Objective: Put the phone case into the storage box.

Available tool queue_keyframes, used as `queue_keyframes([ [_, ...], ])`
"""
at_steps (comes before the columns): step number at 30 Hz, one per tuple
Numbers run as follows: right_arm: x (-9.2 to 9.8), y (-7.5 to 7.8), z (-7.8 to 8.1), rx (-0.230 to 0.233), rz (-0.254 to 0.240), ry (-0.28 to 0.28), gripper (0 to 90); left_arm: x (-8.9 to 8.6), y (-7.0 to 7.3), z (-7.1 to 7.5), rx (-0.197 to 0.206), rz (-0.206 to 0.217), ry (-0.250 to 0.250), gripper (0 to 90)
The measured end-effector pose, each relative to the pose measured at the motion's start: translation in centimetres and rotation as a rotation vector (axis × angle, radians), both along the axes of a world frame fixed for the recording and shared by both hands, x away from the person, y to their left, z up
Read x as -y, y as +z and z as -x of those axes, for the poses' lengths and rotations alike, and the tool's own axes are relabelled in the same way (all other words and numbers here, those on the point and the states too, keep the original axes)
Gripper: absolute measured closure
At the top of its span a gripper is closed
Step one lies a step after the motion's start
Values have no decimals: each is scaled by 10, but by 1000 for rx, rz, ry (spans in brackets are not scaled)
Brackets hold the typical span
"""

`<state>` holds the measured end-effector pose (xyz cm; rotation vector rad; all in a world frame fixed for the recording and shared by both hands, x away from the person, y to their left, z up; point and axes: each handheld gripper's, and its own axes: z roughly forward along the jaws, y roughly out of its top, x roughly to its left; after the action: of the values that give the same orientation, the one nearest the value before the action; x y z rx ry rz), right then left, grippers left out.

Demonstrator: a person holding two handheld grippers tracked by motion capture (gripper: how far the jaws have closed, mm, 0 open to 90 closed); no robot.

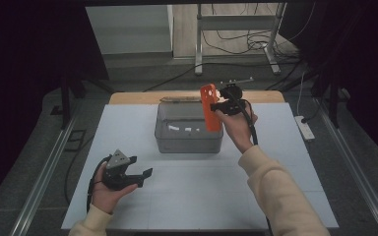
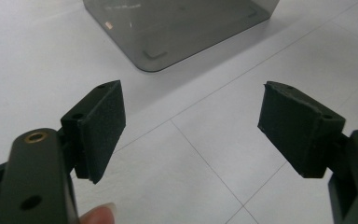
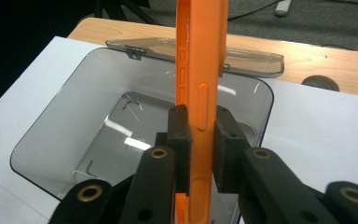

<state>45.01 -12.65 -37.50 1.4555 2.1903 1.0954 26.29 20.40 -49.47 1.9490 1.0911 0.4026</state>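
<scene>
Table (image 1: 128, 128) first: white top, plenty of bare surface front and left, wood strip along the far edge. Floor rails and dark surroundings lie well outside the work area, so nothing is crowded there.

Grey bin (image 1: 189, 129) next, sat mid-table toward the far side, open-topped, its clear lid (image 3: 242, 56) laid behind it on the wood strip. Inside looks bare in the right gripper view, so room for a drop is judged good.

Orange phone case (image 1: 210, 107) is held upright above the bin's right part, pinched edge-on near its lower end by the right gripper (image 1: 220, 106), jaws clenched on it from both sides. Risk no. 1: a thin, flexy case gripped low could pivot or slip btwn the pads if the wrist is tipped. Risk no. 2: the case hangs close to the bin's right wall and far rim; if lowered w/o being centred, the bottom edge could be caught on the rim and the bin shoved, or the case dropped outside onto the table. Risk no. 3: the lid behind could be knocked off the wood strip if the hand is carried too far fwd.

Left gripper (image 1: 130, 173) is rested low near the front-left, jaws released and wide apart, nothing btwn them, well apart from the bin. It could be brought over to steady the bin if needed.
</scene>
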Motion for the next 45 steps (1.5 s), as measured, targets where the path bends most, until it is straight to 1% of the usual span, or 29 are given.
queue_keyframes([
  [5, 0, -1, -2, -7, 4, -3, 791, 0, 0, 0, 0, 0, 0, 230],
  [16, -1, -4, -8, -42, 3, -14, 790, 0, 0, 0, 0, -4, -1, 231],
  [20, -1, -4, -10, -42, 8, -19, 791, 0, 0, 0, -1, -4, -1, 231],
  [24, -2, -4, -13, -54, 13, -22, 791, 0, 0, 0, -1, -4, 0, 231],
  [25, -2, -3, -14, -63, 10, -23, 791, 0, 0, 0, 0, -3, -1, 231],
  [29, -3, -2, -16, -71, 18, -22, 791, 0, 0, 0, 0, -2, 0, 231],
  [35, -7, 3, -22, -90, 16, -24, 791, 0, 0, 0, 0, -3, 0, 231],
  [41, -13, 8, -25, -101, 40, -12, 791, -1, 0, 0, 2, -1, 2, 232],
  [45, -16, 10, -29, -113, 38, -6, 791, -1, 0, 0, 2, -2, 2, 231],
])
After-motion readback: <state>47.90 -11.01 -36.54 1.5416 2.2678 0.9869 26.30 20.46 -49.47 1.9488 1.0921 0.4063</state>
